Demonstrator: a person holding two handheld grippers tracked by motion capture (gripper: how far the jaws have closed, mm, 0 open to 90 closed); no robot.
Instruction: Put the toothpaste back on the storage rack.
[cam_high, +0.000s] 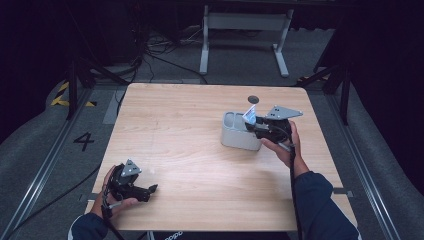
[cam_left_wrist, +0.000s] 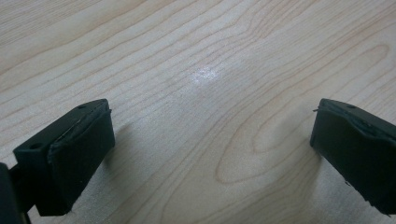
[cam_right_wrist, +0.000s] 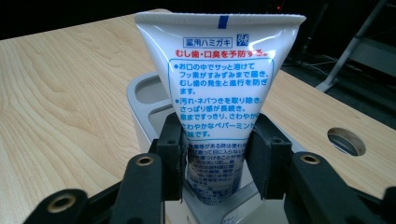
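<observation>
The toothpaste tube (cam_right_wrist: 219, 93) stands upright, crimped end up and cap end down, inside a compartment of the grey holder (cam_high: 239, 132) on the right half of the wooden surface (cam_high: 200, 150), toward the far side; in the right gripper view its lower body sits between the two black jaws, which flank it on either side; the pads look to be at the tube's edges, though whether they press or have just let go I cannot tell from the pictures. The right gripper (cam_high: 257, 127) reaches in from the right of the holder, held in the person's right hand (cam_high: 285, 142); the left gripper (cam_high: 145, 190) rests at the near left corner of the surface, well apart from the holder, its jaws spread wide over bare wood and grasping nothing, as the left gripper view makes plain. The step in hand appears to be the seating of the tube in the holder; judged from how deep the cap end sits, that placement looks close to done. The next move would call for the jaws to spread clear of the tube's flat sides and for the gripper to draw back without tipping the tube or dragging the light holder along; a round hole (cam_high: 253, 99) in the surface lies just beyond the holder, at the far side.
</observation>
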